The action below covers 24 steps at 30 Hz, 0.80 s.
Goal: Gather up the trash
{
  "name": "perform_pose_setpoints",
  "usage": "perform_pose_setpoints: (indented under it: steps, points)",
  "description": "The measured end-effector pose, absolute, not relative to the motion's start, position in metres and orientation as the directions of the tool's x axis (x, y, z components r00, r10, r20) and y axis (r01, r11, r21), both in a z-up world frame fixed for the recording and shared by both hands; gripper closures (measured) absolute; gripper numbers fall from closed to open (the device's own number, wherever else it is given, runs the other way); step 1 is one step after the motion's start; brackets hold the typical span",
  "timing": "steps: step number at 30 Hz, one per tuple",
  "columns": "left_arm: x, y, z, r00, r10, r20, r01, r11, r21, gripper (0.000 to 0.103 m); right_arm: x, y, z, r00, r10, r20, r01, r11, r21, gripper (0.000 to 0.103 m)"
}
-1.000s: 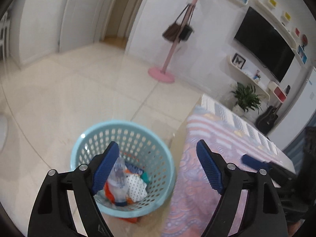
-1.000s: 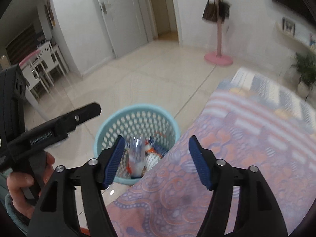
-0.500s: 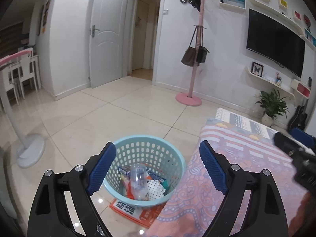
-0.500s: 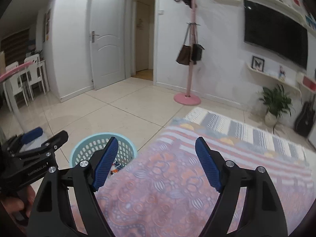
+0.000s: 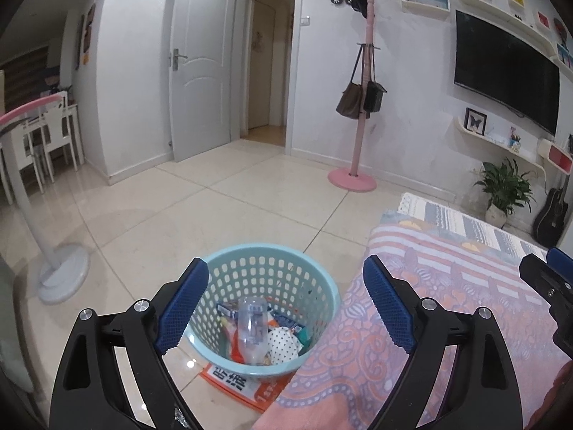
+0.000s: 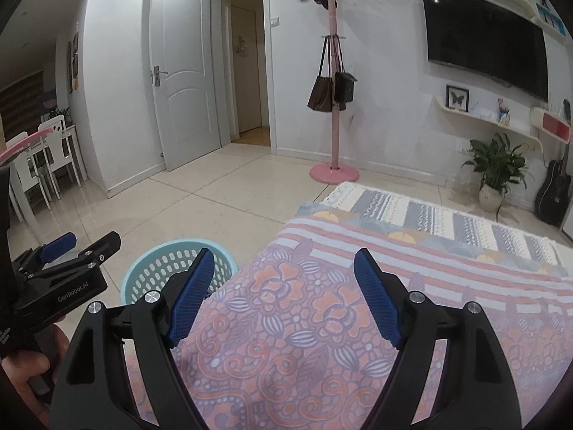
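Down on the floor tiles, tucked against the patterned bedspread (image 5: 422,308): pale blue perforated basket (image 5: 272,261), trash already inside. Clear plastic bottle (image 5: 253,326) propped up in the middle, cap end uppermost, leaning slightly. Probably empty, so light, thin-walled and springy, likely slick too; best taken across the body below the shoulder, or at the stiffer neck, never squeezed hard. Around it, a white dotted wrapper (image 5: 283,345), soft and crumply, plus orange and blue packets (image 5: 286,320) lying flat against the basket's bottom, awkward to pinch except by a raised edge. Basket itself light and rigid, rim the obvious handhold, holes giving extra purchase. Underneath, poking out toward the camera, an orange-and-white printed sheet (image 5: 236,383) pinned flat on the tiles by the basket; hard to lift without shifting the basket first.

Left gripper (image 5: 283,304) hovering above and behind the basket, jaws spread wide, holding nothing. Right gripper (image 6: 283,297) out over the bedspread, jaws likewise wide apart and empty, basket rim just peeping past its left finger. No loose trash visible on the bedspread from either view.
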<state>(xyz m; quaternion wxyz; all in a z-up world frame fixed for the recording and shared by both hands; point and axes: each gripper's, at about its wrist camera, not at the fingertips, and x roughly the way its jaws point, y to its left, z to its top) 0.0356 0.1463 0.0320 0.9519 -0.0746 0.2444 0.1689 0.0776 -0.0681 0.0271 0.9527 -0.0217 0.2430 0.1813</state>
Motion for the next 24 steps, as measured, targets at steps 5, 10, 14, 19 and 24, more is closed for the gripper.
perform_pose_setpoints:
  steps: [5, 10, 14, 19, 24]
  points:
    - [0.034, 0.145, 0.034, 0.829, 0.288, -0.479, -0.354, 0.934, -0.05, 0.016, 0.075, -0.064, 0.028, 0.815, 0.342, -0.468, -0.368, 0.929, 0.038, 0.027]
    - [0.033, 0.145, 0.037, 0.834, 0.293, -0.467, -0.355, 0.933, -0.049, 0.014, 0.074, -0.06, 0.028, 0.812, 0.348, -0.468, -0.378, 0.925, 0.033, 0.027]
    - [0.031, 0.146, 0.039, 0.839, 0.293, -0.459, -0.354, 0.934, -0.051, 0.014, 0.075, -0.059, 0.026, 0.808, 0.35, -0.473, -0.378, 0.925, 0.038, 0.027]
    - [0.031, 0.149, 0.039, 0.837, 0.294, -0.462, -0.359, 0.931, -0.058, 0.013, 0.074, -0.057, 0.026, 0.808, 0.35, -0.473, -0.379, 0.925, 0.037, 0.027]
    - [0.03, 0.149, 0.04, 0.839, 0.293, -0.459, -0.355, 0.933, -0.054, 0.013, 0.073, -0.058, 0.025, 0.808, 0.351, -0.473, -0.379, 0.925, 0.039, 0.027]
